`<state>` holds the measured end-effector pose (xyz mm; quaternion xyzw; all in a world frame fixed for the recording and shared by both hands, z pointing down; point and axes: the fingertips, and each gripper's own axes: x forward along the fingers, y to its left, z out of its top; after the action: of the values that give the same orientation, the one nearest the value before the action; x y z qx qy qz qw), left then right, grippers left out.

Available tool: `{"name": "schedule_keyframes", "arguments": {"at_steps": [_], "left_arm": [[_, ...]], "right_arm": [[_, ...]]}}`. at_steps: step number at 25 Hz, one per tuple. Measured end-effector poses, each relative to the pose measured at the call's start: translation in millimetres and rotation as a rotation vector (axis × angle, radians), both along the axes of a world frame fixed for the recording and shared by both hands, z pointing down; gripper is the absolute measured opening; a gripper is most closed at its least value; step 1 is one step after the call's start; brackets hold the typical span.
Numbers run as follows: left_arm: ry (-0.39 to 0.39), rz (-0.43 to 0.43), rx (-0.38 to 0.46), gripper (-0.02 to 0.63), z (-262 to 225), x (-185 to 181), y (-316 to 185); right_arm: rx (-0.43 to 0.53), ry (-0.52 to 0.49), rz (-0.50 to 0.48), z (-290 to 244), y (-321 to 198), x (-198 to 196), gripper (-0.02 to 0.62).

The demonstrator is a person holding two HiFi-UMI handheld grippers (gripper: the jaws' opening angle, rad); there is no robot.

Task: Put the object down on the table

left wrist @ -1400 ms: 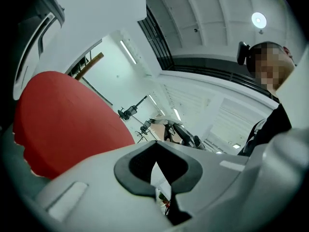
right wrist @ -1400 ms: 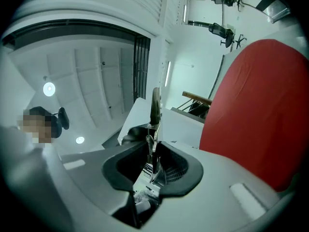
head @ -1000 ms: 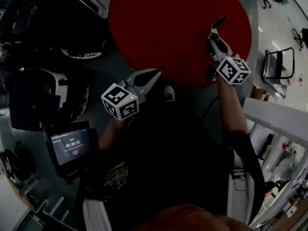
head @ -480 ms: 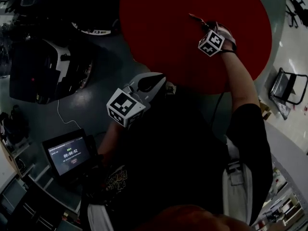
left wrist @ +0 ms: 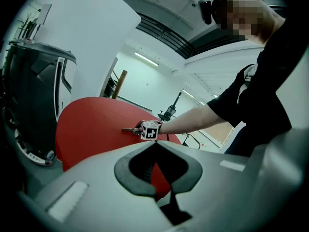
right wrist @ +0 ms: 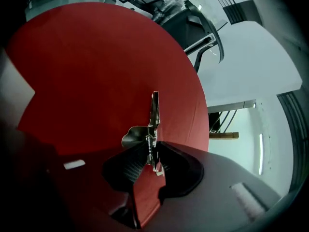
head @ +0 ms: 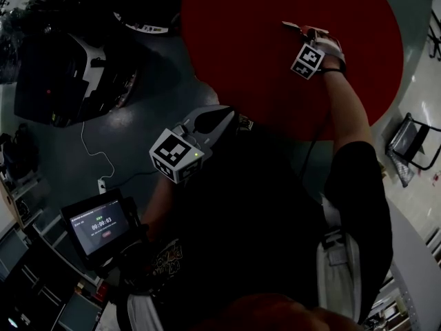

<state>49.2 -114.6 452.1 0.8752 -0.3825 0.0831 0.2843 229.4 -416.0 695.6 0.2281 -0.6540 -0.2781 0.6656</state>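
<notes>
Right gripper (right wrist: 153, 152) jaws part-closed, pinching small metal spring clip (right wrist: 153, 122) at its sprung end, tip out low over red round table (right wrist: 87, 66), contact unclear. Likely light, stiff, slick, so grip flat sides. Left gripper (left wrist: 155, 146) closed, empty

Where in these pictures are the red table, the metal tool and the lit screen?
red table (head: 262, 40): head view, bare part of its top.
metal tool (right wrist: 154, 110): right gripper view, its upright flat arm.
lit screen (head: 100, 223): head view, middle of the display.
</notes>
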Motion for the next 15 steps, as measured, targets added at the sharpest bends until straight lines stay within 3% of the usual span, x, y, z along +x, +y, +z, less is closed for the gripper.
{"name": "schedule_keyframes", "arguments": {"at_steps": [8,15], "left_arm": [[0.001,0.008,-0.006,0.011,3,9,1],[0.036,0.012,-0.012,0.011,0,5,-4]], "right_arm": [[0.044,0.029,-0.055,5,1,1,0.097],[0.061,0.035,-0.051,3,7,-1,0.144]]}}
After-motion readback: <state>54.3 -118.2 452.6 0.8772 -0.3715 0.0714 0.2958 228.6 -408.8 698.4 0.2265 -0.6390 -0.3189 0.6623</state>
